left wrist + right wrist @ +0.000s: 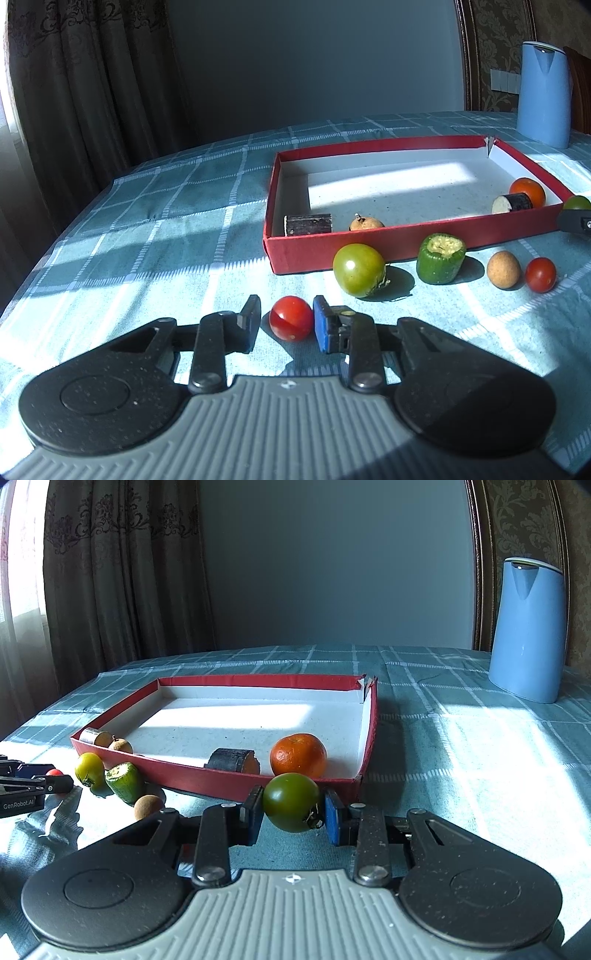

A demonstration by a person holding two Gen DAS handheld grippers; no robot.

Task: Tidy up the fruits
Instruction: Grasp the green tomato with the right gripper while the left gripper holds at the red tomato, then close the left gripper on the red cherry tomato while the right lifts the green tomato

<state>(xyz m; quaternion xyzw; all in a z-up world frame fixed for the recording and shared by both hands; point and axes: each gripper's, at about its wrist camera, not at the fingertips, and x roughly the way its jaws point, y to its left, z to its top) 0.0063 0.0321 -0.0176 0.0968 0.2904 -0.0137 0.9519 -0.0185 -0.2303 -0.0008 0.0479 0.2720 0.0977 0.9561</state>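
A shallow red box (406, 236) with a white floor lies on the checked tablecloth; it also shows in the right wrist view (221, 781). Inside are an orange (298, 755), two dark cut pieces (232, 761) and a small brown fruit (366, 223). My left gripper (286, 321) is open around a red cherry tomato (290, 317) on the cloth, with a gap at the left finger. My right gripper (291, 806) is shut on a dark green tomato (291, 801), just before the box's near wall. A green-yellow tomato (359, 270), a cut green piece (440, 258), a brown fruit (503, 269) and another red tomato (540, 274) lie outside.
A tall blue jug (526, 631) stands on the table at the back right, also in the left wrist view (543, 94). Curtains hang at the left behind the table's far edge. The left gripper's body (22, 790) shows at the left edge of the right wrist view.
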